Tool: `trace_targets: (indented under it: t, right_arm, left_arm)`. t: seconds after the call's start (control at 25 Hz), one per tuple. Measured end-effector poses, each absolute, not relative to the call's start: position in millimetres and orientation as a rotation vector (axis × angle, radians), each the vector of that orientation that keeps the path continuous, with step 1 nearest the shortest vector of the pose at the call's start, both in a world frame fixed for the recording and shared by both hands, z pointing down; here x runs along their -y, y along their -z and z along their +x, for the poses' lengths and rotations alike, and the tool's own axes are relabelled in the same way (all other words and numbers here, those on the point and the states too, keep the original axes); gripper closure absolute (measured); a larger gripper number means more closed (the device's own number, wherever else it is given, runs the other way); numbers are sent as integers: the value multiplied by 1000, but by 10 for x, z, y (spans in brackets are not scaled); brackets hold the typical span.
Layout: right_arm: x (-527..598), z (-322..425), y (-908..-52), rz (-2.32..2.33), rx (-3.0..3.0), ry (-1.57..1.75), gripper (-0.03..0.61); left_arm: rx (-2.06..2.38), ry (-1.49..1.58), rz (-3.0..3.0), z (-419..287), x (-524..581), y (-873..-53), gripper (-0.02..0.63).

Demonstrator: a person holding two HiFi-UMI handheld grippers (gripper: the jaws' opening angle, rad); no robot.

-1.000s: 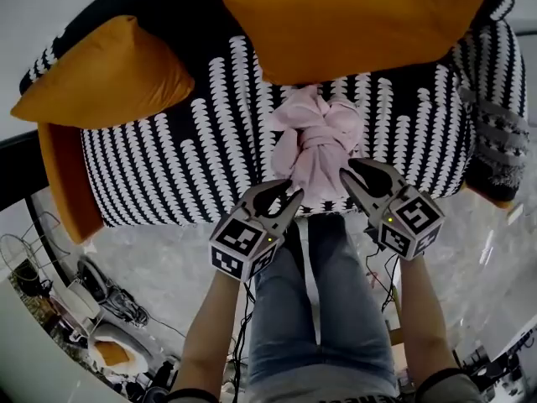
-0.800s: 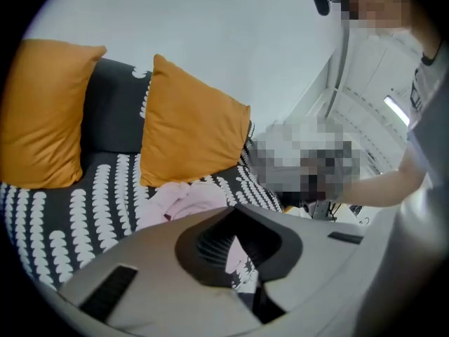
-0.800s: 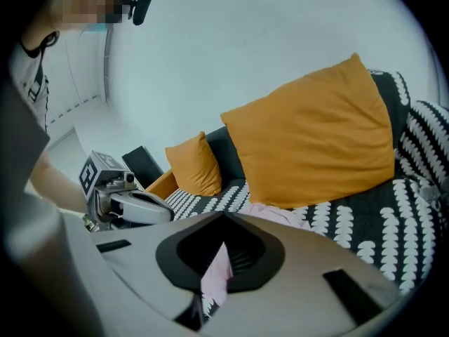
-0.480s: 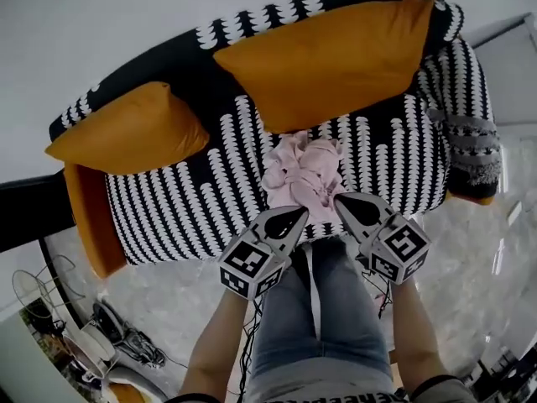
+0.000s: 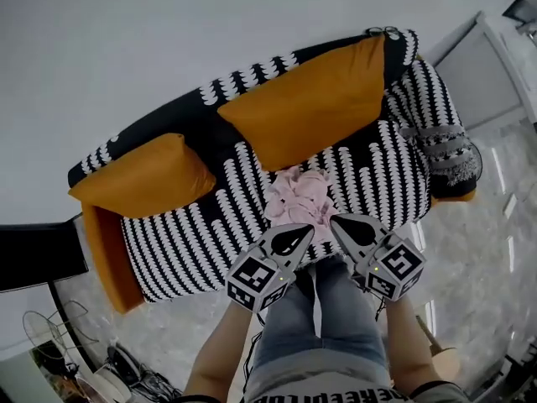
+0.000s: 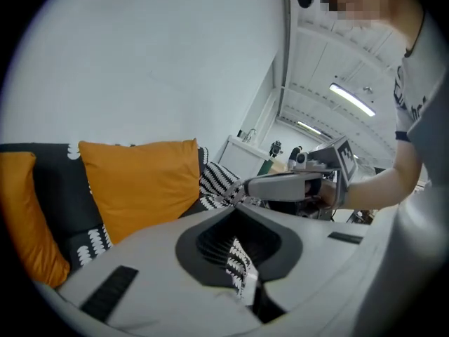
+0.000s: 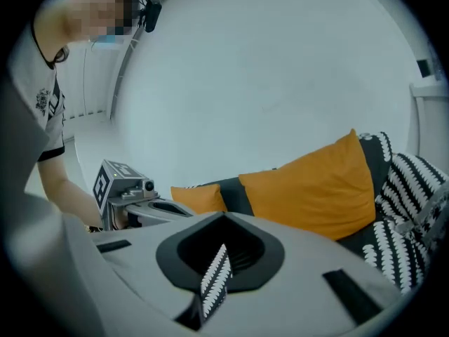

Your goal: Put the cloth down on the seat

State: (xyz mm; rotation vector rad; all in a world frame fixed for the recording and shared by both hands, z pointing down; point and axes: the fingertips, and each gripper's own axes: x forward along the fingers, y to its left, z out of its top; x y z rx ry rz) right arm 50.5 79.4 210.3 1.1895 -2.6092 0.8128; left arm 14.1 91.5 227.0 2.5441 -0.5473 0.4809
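Note:
A crumpled pink cloth [image 5: 300,198] lies on the front of the black-and-white patterned sofa seat [image 5: 210,225], below the large orange cushion [image 5: 310,99]. In the head view my left gripper [image 5: 309,230] and right gripper [image 5: 334,222] hover side by side just short of the cloth's near edge, both shut and empty. Its own view shows the left gripper [image 6: 236,203] with jaws together, the right gripper [image 6: 295,184] passing beyond its tip. Seen from its own camera, the right gripper [image 7: 224,216] is also shut, with the left gripper [image 7: 133,202] at the left. The cloth is hidden in both gripper views.
A smaller orange cushion [image 5: 143,175] leans at the sofa's left end. A grey striped throw [image 5: 449,145] hangs over the right arm. The person's jeans-clad legs [image 5: 319,317] stand at the sofa's front edge. Cables and clutter [image 5: 109,376] lie on the floor at lower left.
Both grippers have lifted up and away from the pink cloth, which stays on the seat. The sofa looks smaller and farther off as the head view rises.

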Motion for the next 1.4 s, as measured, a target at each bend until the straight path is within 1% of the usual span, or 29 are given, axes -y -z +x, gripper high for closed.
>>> trace_targets:
  t: [0.4, 0.88, 1.12, 1.4]
  right_arm:
    - [-948, 400, -1257, 1307, 2663, -645, 584]
    - [-1029, 205, -345, 1309, 2747, -364, 584]
    - [-1106, 77, -74, 1331, 2781, -271, 584]
    - [-1177, 11, 111, 1347, 2797, -206, 584]
  left_arm:
    - [475, -361, 2722, 170, -961, -1307, 596]
    - [474, -182, 2892, 79, -990, -295, 596]
    - [491, -111, 2923, -32, -1049, 2, 595]
    - [508, -81, 2941, -119, -1137, 117, 595]
